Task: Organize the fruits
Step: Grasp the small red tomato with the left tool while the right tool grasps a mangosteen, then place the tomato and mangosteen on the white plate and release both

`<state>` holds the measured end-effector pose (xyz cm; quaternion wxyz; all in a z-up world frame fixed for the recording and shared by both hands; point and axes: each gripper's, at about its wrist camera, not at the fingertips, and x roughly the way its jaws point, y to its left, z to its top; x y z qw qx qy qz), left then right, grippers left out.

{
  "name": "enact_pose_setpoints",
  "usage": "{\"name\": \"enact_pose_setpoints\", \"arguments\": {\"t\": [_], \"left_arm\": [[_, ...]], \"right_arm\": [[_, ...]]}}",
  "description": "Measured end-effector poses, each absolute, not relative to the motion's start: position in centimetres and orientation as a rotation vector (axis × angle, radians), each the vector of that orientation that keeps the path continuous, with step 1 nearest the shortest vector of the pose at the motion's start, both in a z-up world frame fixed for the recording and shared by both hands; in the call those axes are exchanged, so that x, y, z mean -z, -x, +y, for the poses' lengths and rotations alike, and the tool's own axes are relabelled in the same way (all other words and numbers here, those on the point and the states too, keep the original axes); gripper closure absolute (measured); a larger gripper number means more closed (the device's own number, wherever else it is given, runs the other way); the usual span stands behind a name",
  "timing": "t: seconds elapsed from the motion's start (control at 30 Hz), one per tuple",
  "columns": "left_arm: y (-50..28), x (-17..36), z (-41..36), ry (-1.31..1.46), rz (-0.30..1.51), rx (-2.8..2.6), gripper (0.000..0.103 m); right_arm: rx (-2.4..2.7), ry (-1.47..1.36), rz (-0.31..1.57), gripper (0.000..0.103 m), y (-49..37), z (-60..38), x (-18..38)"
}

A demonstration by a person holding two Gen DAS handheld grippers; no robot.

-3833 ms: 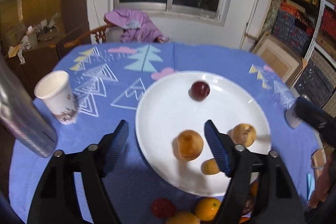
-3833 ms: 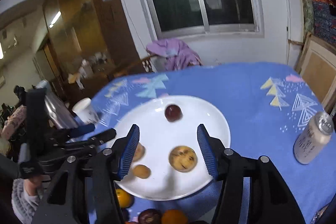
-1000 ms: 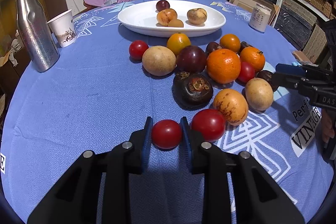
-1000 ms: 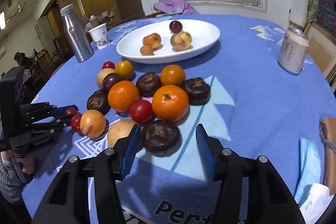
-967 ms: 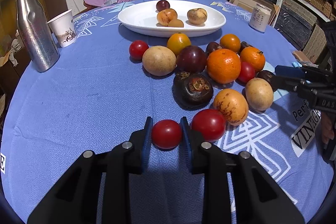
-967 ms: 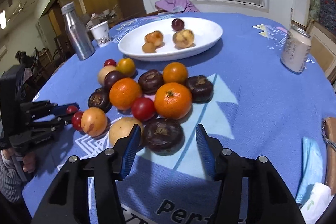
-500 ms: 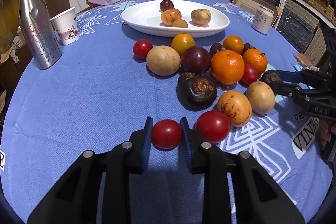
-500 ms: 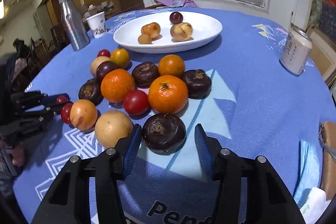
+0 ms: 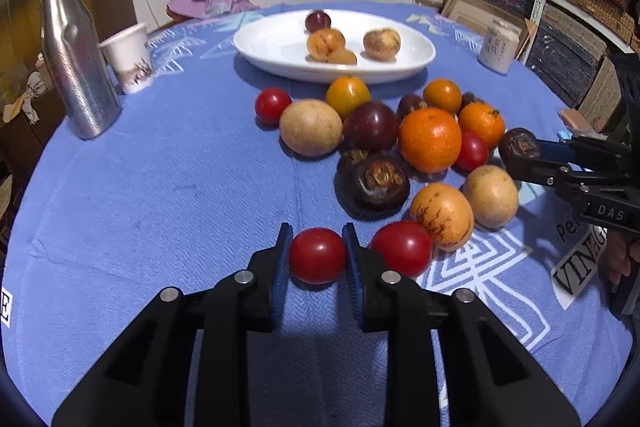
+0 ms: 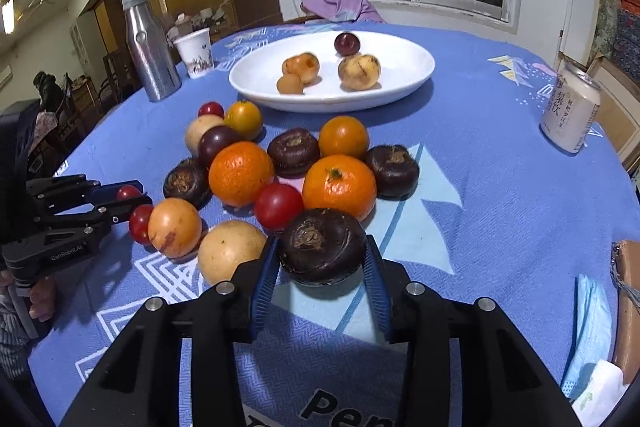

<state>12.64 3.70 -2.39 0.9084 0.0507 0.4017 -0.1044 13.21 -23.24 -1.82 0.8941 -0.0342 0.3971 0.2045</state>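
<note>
My left gripper point(image 9: 316, 253) is shut on a small red tomato point(image 9: 317, 255) that rests on the blue cloth, next to another red tomato point(image 9: 401, 254). My right gripper point(image 10: 320, 259) is closing its jaws on a dark mangosteen point(image 10: 322, 246) at the near edge of the fruit pile, and both pads touch its sides. Oranges point(image 10: 339, 185), mangosteens, tomatoes and tan fruits lie bunched in the middle. Behind them a white plate point(image 10: 404, 67) holds several fruits. From the left wrist, the right gripper point(image 9: 520, 151) shows at the right with the dark fruit in it.
A steel bottle point(image 9: 74, 51) and a paper cup point(image 9: 128, 59) stand at the back left. A drink can point(image 10: 570, 107) stands at the right. A brown pouch point(image 10: 628, 307) and a blue packet point(image 10: 592, 327) lie at the near right edge.
Both grippers have come from above the plate down to the pile. In the last second the right jaws narrowed around the mangosteen. The left gripper kept still, shut on the tomato.
</note>
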Motion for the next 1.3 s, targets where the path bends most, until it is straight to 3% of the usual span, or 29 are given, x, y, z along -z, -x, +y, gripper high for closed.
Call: {"name": "enact_pose_setpoints", "arguments": {"t": [0.2,0.4,0.63,0.9,0.93,1.03,1.1,1.17,1.3], "left_arm": [[-14.4,-3.1,3.0,-0.149,0.705,0.16,0.078],[-22.7,-8.9,1.7,-0.075,0.647,0.144,0.078],[-32.0,-4.6,1.8,0.022,0.762,0.083,0.078],[-35.6,-0.2,2.0,-0.001,0.84,0.084,0.076],[-35.8,0.1,2.1,-0.001,0.85,0.086,0.074],[-35.8,0.5,2.4,0.012,0.849,0.078,0.05],[-35.5,0.1,2.6,0.016,0.838,0.075,0.046],[-34.8,-0.9,3.0,0.037,0.821,0.073,0.032],[-32.1,-3.8,4.3,0.077,0.764,0.047,0.023]], "right_arm": [[-0.422,-0.058,0.69,0.061,-14.0,-25.8,-3.8],[-0.377,-0.121,0.609,0.061,-20.4,-25.7,-9.5],[-0.325,-0.198,0.736,0.061,-30.3,-24.5,-4.9],[-0.297,-0.205,0.827,0.06,-35.5,-23.7,0.3],[-0.296,-0.214,0.831,0.059,-35.7,-23.7,0.5],[-0.298,-0.249,0.823,0.049,-35.5,-24.3,0.2],[-0.293,-0.259,0.794,0.049,-34.9,-24.7,-0.7],[-0.305,-0.282,0.755,0.049,-33.7,-25.3,-2.5],[-0.366,-0.289,0.626,0.037,-29.2,-25.9,-8.0]]}}
